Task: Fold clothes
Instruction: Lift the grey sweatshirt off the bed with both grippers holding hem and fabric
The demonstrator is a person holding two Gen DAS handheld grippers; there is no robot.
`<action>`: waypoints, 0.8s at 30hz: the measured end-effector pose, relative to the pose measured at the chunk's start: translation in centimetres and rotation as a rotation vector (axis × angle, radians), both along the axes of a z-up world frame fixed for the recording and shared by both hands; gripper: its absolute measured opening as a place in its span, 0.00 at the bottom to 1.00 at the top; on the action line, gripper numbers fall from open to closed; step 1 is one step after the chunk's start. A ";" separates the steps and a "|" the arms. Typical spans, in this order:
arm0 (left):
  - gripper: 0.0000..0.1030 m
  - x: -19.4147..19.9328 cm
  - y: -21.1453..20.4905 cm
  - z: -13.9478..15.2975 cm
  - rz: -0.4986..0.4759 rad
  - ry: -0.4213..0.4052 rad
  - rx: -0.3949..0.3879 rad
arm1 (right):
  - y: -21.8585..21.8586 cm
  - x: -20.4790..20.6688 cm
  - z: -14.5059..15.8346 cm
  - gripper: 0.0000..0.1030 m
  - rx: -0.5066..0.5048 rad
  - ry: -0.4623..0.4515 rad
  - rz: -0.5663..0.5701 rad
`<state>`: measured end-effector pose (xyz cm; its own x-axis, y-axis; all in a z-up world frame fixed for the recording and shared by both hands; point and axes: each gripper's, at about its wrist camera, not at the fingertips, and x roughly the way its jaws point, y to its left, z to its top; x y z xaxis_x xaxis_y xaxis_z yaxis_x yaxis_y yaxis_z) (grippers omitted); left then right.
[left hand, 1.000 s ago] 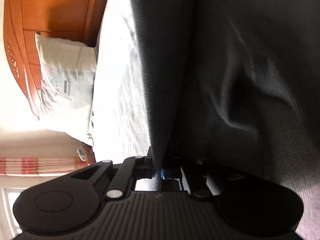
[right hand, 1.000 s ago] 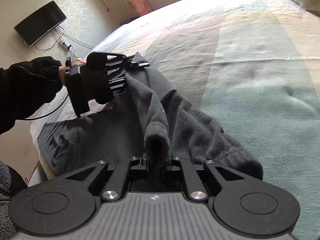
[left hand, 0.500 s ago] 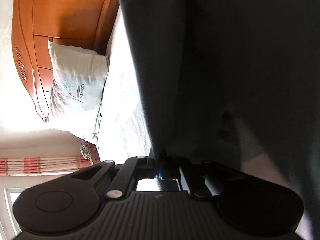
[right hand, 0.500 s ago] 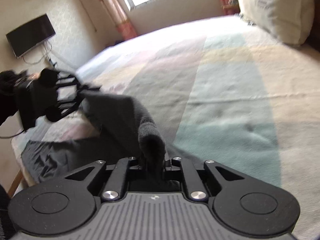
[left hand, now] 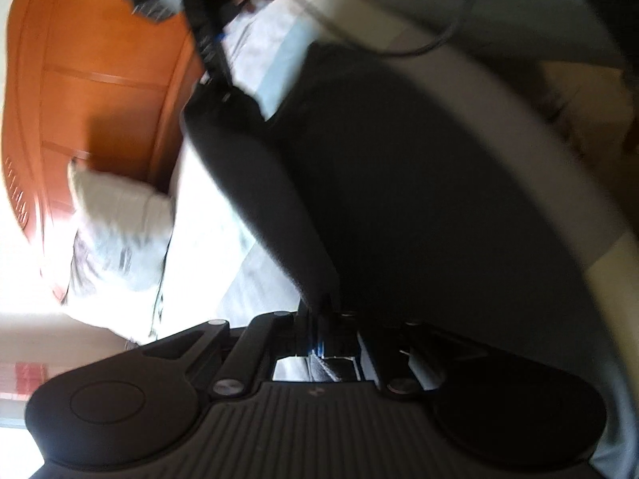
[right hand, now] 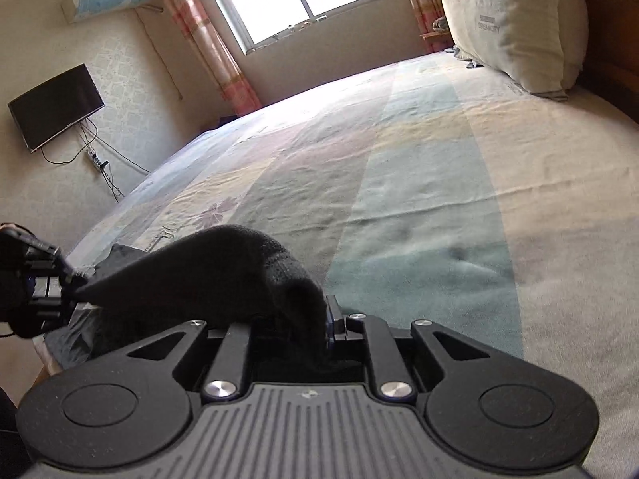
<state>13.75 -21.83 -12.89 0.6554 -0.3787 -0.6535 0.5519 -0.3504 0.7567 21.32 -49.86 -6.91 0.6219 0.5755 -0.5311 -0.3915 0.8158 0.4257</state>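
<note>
Since a second ago we have raised both grippers, and the dark garment (right hand: pixel 223 267) now stretches taut between them above the bedspread (right hand: pixel 439 183). Our right gripper (right hand: pixel 319 323) is clamped on one bunched knit edge just ahead of its fingers; our left gripper (left hand: pixel 323 319) pinches the other end, blurred in its own view. Off to the right gripper's far right, a pillow (right hand: pixel 515 28) leans against the wooden headboard (left hand: pixel 100 80).

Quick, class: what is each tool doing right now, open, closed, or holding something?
Left tool: closed on the dark garment.
Right tool: closed on the same dark garment, which hangs stretched between the two.
</note>
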 end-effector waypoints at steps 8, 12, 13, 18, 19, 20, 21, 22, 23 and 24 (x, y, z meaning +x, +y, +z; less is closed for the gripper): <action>0.00 1.4 -4.1 1.0 -0.006 0.107 0.023 | 0.3 -1.3 -1.3 0.20 -0.058 0.031 0.058; 0.00 3.5 -5.2 2.4 0.012 0.166 0.033 | 0.8 -2.3 -1.5 0.20 -0.120 0.024 0.081; 0.00 3.9 -5.6 2.6 0.022 0.185 0.032 | 0.8 -2.6 -1.4 0.21 -0.134 0.029 0.074; 0.00 6.0 -7.7 1.0 0.050 0.236 0.042 | 0.9 -4.2 -1.1 0.33 -0.202 0.050 0.044; 0.00 6.5 -8.1 0.8 0.055 0.242 0.042 | 0.9 -4.5 -1.1 0.44 -0.215 0.054 0.038; 0.00 7.0 -8.4 0.7 0.062 0.250 0.040 | 1.0 -4.9 -1.0 0.50 -0.229 0.059 0.032; 0.00 7.5 -8.8 0.6 0.069 0.257 0.036 | 0.8 -5.6 -0.8 0.57 -0.247 0.068 0.017; 0.00 7.9 -9.1 0.6 0.076 0.262 0.029 | 0.6 -6.5 -0.4 0.58 -0.266 0.079 0.000; 0.00 8.4 -9.4 0.6 0.082 0.265 0.022 | 0.4 -7.5 -0.2 0.58 -0.279 0.095 -0.022; 0.00 8.9 -9.7 0.6 0.088 0.268 0.016 | 0.0 -8.5 0.0 0.58 -0.276 0.110 -0.049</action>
<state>22.62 -31.53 -12.33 0.4880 -0.3161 -0.8136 0.7607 -0.3030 0.5740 12.84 -49.85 -6.90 0.5757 0.3703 -0.7290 -0.3124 0.9235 0.2225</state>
